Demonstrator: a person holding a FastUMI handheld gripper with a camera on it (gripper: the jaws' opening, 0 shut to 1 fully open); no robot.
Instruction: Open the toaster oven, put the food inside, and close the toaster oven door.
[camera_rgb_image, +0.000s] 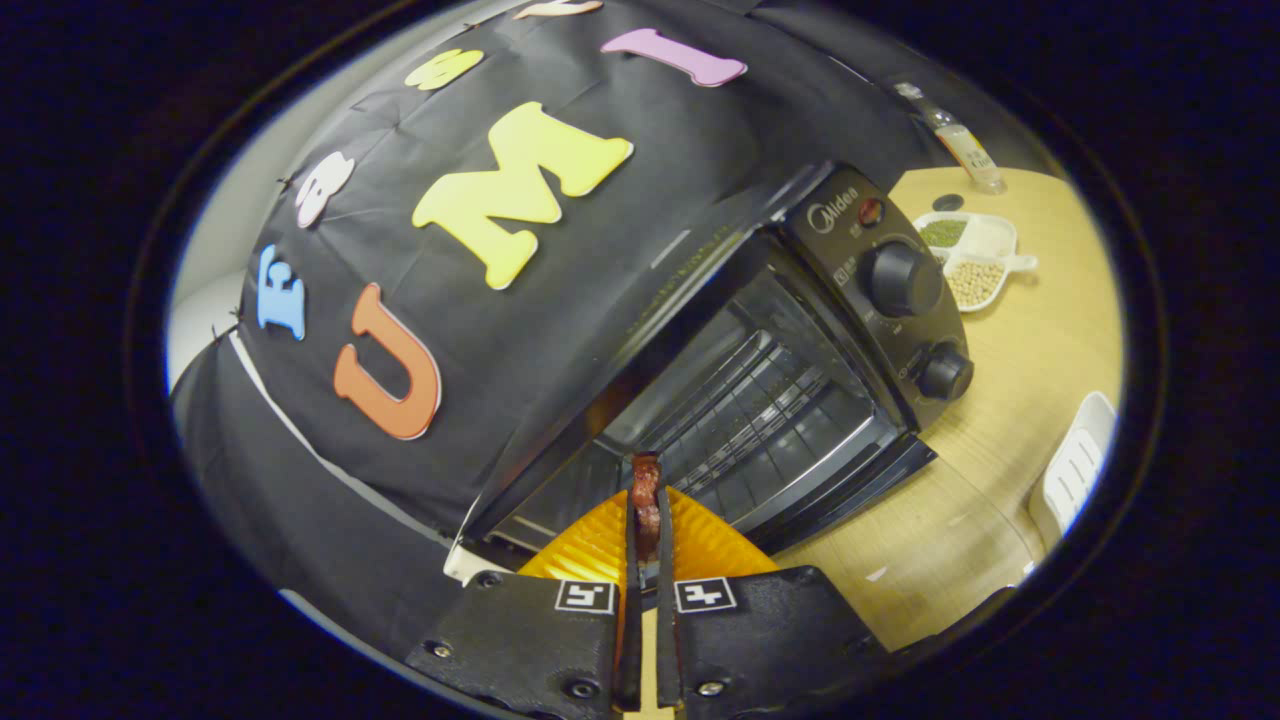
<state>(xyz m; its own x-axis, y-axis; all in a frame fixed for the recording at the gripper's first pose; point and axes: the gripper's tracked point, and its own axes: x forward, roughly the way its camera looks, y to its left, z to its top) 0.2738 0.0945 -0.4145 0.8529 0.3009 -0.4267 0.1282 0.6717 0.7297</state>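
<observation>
My gripper (646, 505) is shut on a thin dark-red strip of food (646, 490), which pokes out past the fingertips. An orange ribbed plate (700, 545) lies right under the fingers. Just ahead stands the black toaster oven (850, 300), tilted in the view, with its door (850, 480) folded down and the wire rack (750, 410) showing inside. Two black knobs (903, 279) sit on its control panel to the right of the opening. The food's tip hangs at the front edge of the oven's mouth.
The oven rests on a light wooden table (1020, 400). Beyond it stand a white divided dish of beans (970, 260) and a clear bottle (960, 140). A white slotted rack (1075, 465) sits at the table's right side.
</observation>
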